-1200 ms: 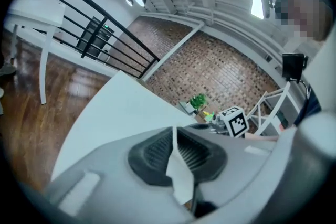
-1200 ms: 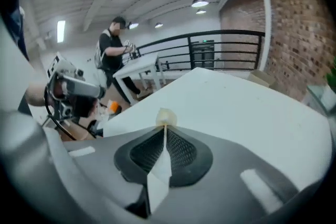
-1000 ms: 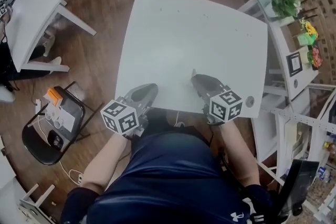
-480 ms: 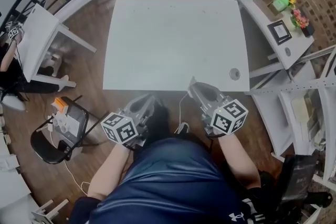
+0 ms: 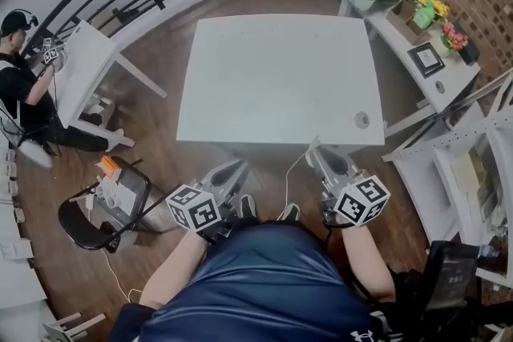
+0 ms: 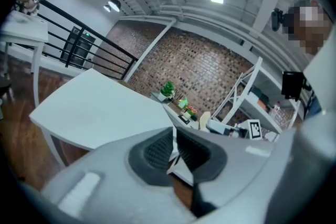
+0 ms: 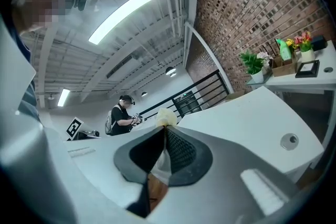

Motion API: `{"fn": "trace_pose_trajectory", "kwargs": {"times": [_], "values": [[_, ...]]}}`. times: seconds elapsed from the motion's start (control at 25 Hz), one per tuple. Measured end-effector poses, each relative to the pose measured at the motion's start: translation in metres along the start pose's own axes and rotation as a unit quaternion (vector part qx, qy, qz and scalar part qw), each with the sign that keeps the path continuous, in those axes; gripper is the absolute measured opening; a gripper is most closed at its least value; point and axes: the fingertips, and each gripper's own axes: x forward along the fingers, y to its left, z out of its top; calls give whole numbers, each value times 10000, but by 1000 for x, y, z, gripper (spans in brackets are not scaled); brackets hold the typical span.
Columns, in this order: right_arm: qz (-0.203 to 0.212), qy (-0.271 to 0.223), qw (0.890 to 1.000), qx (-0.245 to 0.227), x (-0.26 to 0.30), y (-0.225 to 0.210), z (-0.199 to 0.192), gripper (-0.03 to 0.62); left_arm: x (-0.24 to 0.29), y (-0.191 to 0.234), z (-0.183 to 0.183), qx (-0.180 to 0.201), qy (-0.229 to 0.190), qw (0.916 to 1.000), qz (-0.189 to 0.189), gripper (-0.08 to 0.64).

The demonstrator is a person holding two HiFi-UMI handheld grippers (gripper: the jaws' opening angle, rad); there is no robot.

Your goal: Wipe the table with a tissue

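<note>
Both grippers have drawn back off the table (image 5: pixel 280 76), now just short of its near edge. The right gripper (image 5: pixel 317 152) pinches the tissue (image 7: pixel 167 116); the left gripper (image 5: pixel 239 168) has its jaws narrowed together.

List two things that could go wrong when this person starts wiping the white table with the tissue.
1. The right gripper pinches the tissue with only a small tuft showing past its tips, so hard plastic may scrape the table rather than wipe it.
2. The round grommet near the table's right front corner could catch and tear the tissue.
</note>
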Motion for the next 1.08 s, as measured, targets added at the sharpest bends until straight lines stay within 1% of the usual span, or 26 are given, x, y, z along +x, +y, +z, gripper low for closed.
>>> {"fn": "trace_pose_trajectory", "kwargs": {"times": [0.16,0.36,0.48,0.6,0.8,1.08], "values": [[-75,-61,9999,-107,10,13,3,20,-19,9,2,-49,-92,9999,-53,20],[-163,-17,9996,-231,24,30,6,20,-40,38,5,-197,-185,9996,39,20],[-228,-48,9991,-342,28,39,11,20,-49,48,13,-200,-262,9995,19,20],[-249,-140,9988,-400,35,46,20,20,-52,52,22,-147,-303,9994,-78,20],[-218,-319,9987,-344,47,57,35,20,-50,56,36,-52,-329,9992,-221,20],[-69,-501,9986,-159,50,67,42,20,-49,59,41,53,-295,9991,-313,20]]}}
